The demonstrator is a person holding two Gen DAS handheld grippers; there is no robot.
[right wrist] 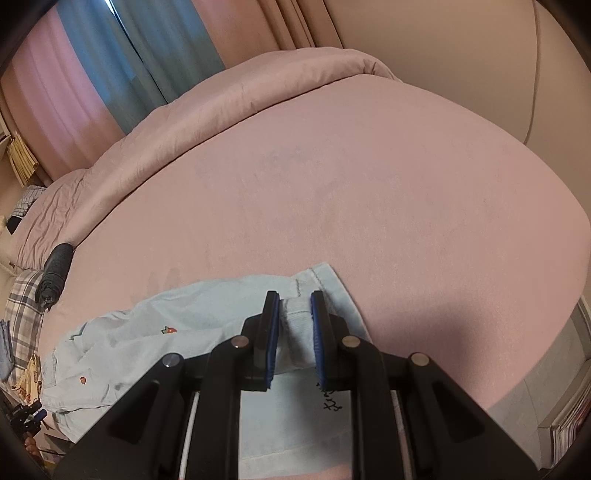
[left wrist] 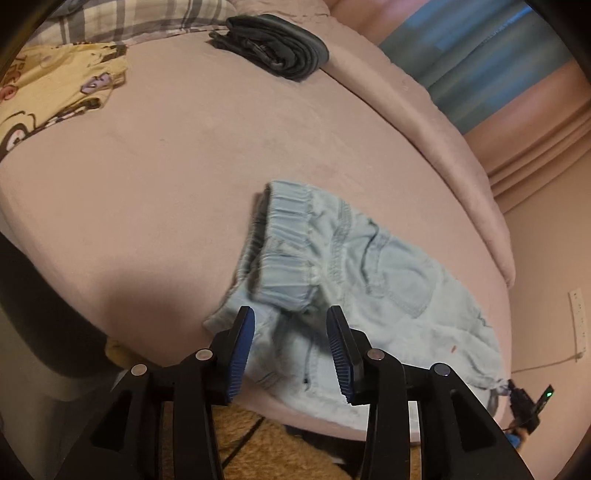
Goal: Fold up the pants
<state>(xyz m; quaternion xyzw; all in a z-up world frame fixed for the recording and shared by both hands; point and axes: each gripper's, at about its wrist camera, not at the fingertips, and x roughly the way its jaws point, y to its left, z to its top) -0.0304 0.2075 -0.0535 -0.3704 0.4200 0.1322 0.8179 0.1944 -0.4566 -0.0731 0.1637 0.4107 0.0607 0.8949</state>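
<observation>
Light blue pants (left wrist: 354, 280) lie crumpled on the pink bed near its front edge, elastic waistband bunched toward the middle. My left gripper (left wrist: 291, 317) is open just above the cloth below the waistband, holding nothing. In the right wrist view the same pants (right wrist: 155, 332) spread to the left, with small embroidered marks. My right gripper (right wrist: 294, 299) has its jaws narrowly apart around a raised fold of the pant leg hem (right wrist: 295, 317); the pads seem to touch the fold. The other gripper (left wrist: 528, 402) shows at the far right of the left wrist view.
A folded dark garment (left wrist: 273, 44) lies at the far side of the bed (left wrist: 147, 177). A yellow cartoon-print cloth (left wrist: 48, 96) and a plaid pillow (left wrist: 140, 18) lie at the left. A rolled pink duvet (right wrist: 221, 107) lines the far edge. Brown carpet (left wrist: 258, 443) lies below.
</observation>
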